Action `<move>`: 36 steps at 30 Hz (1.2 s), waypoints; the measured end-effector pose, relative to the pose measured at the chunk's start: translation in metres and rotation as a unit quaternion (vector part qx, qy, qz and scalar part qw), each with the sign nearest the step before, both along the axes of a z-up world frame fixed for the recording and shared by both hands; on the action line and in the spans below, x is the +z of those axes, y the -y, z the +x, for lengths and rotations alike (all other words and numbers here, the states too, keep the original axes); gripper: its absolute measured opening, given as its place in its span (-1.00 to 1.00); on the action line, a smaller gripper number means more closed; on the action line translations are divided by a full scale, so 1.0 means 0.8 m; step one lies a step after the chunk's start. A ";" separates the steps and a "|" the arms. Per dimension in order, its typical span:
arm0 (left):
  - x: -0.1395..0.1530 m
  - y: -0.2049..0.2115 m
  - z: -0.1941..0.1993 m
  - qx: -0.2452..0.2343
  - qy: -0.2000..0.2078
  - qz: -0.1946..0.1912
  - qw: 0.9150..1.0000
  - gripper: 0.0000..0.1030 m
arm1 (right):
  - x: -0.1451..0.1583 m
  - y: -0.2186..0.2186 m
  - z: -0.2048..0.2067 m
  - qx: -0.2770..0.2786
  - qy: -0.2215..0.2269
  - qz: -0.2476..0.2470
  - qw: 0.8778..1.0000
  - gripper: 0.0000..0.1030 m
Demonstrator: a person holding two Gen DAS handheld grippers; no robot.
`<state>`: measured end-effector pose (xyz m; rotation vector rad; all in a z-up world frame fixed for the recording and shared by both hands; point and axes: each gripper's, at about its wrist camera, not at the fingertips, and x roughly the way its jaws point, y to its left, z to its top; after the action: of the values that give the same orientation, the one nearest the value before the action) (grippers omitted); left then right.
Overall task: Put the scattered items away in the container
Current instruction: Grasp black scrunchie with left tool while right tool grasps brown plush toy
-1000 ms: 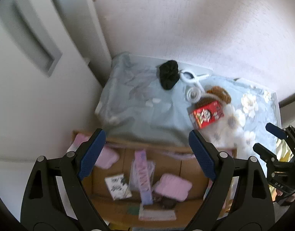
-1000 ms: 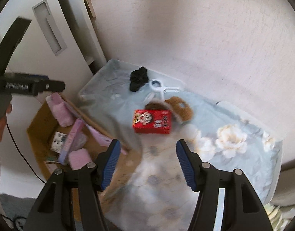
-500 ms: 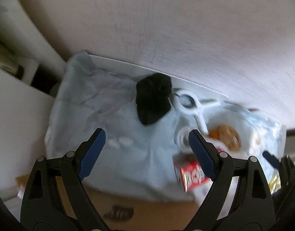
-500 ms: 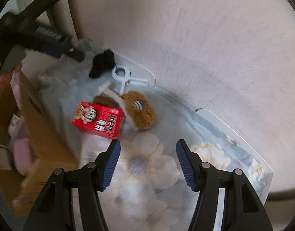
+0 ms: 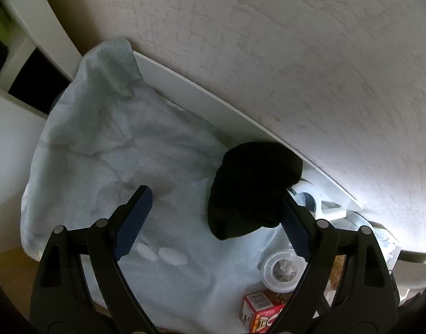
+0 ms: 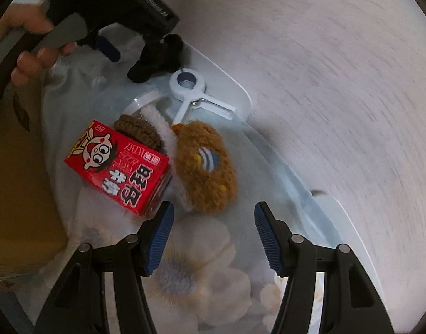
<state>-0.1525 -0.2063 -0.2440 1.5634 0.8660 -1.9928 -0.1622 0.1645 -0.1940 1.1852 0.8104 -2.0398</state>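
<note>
My left gripper (image 5: 213,217) is open just above a black scrunchie (image 5: 251,189), which lies on the pale blue cloth (image 5: 107,150) close to my right fingertip (image 5: 295,236). It also shows in the right wrist view (image 6: 160,57). My right gripper (image 6: 214,239) is open and empty just short of a brown fuzzy hair clip (image 6: 206,164). A red carton (image 6: 119,167) lies left of the clip, a brown scrunchie (image 6: 139,130) behind it, and a white clamp (image 6: 196,94) near the wall. The cardboard box (image 6: 21,189) shows at the left edge.
A clear round lidded jar (image 5: 281,271) lies by the red carton (image 5: 261,316). The white table edge (image 5: 201,94) meets a textured wall (image 5: 296,55). The left hand and its gripper handle (image 6: 73,27) reach in at the upper left of the right wrist view.
My left gripper moved forward from over the box to the black scrunchie. My right gripper moved forward and right, closing in on the brown clip and red carton. Both stayed open.
</note>
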 end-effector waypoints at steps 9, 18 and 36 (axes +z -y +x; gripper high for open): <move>0.002 0.000 0.001 0.000 -0.009 0.006 1.000 0.28 | 0.000 0.015 -0.004 0.028 -0.029 -0.010 0.999 0.09; 0.002 -0.006 0.000 -0.013 -0.014 0.018 1.000 -0.59 | -0.001 0.012 -0.013 0.025 -0.010 -0.015 1.000 -0.26; 0.061 -0.011 0.019 -0.020 -0.044 0.000 0.999 -0.81 | 0.036 -0.015 -0.002 -0.001 -0.028 -0.055 0.998 -0.40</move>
<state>-0.1370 -0.1976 -0.1949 1.5137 0.8736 -2.1041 -0.1636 0.1763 -0.1654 1.0725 0.7133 -2.0998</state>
